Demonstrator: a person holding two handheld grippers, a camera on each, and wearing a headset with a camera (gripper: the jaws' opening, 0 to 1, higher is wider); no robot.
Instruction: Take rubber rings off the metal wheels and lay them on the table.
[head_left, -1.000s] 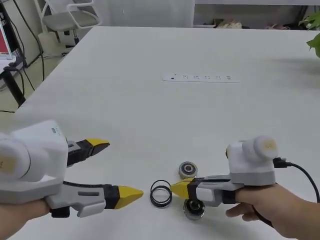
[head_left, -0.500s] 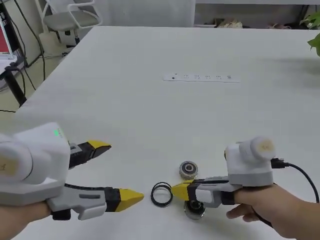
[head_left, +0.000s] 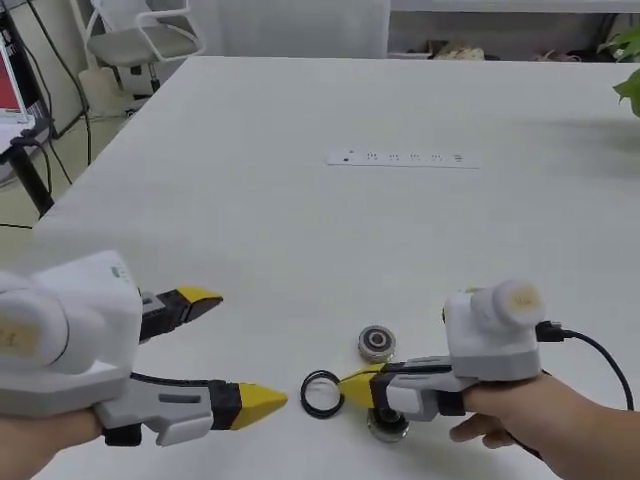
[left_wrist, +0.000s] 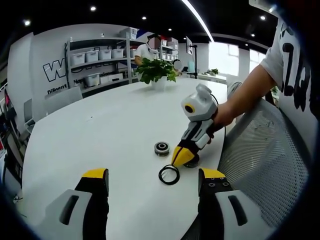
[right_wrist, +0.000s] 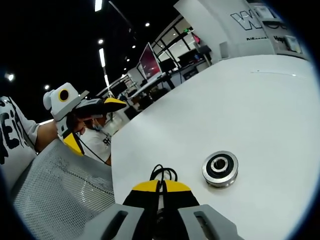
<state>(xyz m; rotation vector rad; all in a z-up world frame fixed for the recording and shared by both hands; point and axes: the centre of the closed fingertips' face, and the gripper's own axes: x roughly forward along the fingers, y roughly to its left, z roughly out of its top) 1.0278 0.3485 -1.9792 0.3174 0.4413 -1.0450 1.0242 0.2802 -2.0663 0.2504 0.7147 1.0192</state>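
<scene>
Your left tongs (head_left: 230, 347) are at the near left of the bench (head_left: 300, 220). Their two yellow tips are wide apart and nothing is between them. They point to the right, toward the rings.

Near the lower tip, a little to its right, the rubber rings (head_left: 320, 393) lie flat on the bench. They are black and thin, and they look like two loops, one partly over the other.

Further right there are two metal wheels. One wheel (head_left: 377, 342) lies flat and alone, a little beyond the rings and apart from them. The second wheel (head_left: 388, 426) is nearer to you, under the body of your right tongs, so you see only part of it.

Your right tongs (head_left: 350, 385) point to the left with both tips pressed together. The tips meet the right edge of the rings. In the right gripper view the loops come out just in front of the closed tips, but I cannot tell if the rubber is pinched between them or only touches them.

Your right hand (head_left: 530, 415) holds the handle at the near right, and a black cable (head_left: 595, 350) goes out from there.
</scene>
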